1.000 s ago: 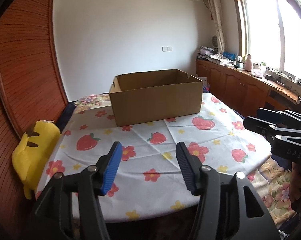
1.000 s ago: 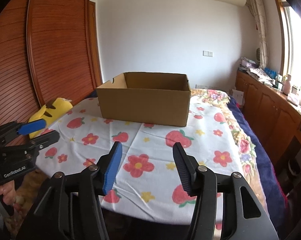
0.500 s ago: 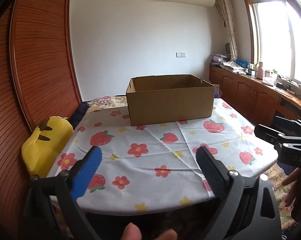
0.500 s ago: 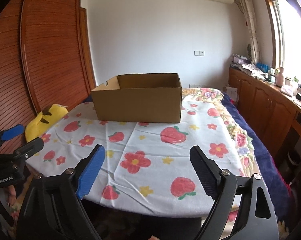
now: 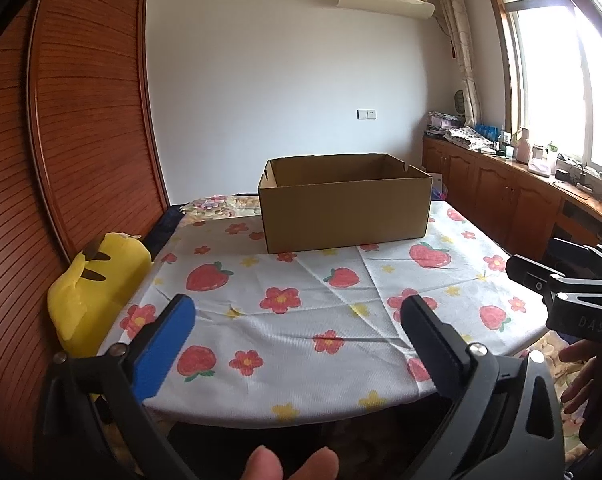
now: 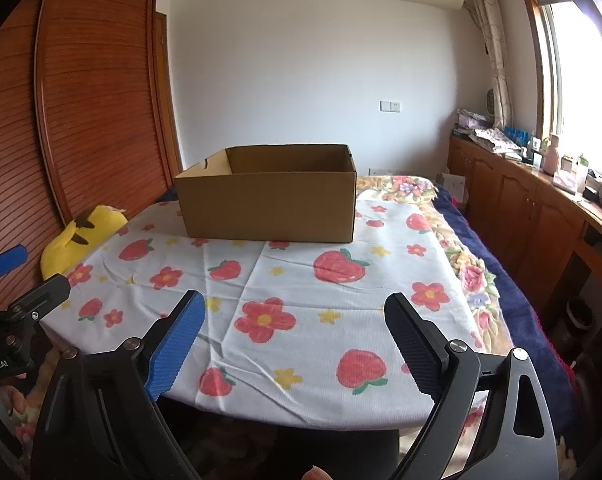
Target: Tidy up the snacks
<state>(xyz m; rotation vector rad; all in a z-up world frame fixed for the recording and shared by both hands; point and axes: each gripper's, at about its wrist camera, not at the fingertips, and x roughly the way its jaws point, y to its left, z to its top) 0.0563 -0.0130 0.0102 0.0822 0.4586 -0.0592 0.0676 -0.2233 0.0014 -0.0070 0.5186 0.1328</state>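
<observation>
Both grippers are now spread wide and empty: the left gripper [image 5: 297, 334] and right gripper [image 6: 291, 330], half-closed a second ago, have opened fully. They hover at the near edge of the tablecloth [image 5: 301, 320], well short of the cardboard box [image 5: 343, 200]. No snacks are visible; collection appears not yet begun.

Legible markings, two entries:
- right gripper [image 5: 541, 276], seen at the edge of the left wrist view: "DAS" on its black body, further letters cut off.
- left gripper [image 6: 25, 276], seen in the right wrist view: partial "…nRobot.AI" on its black body.
</observation>
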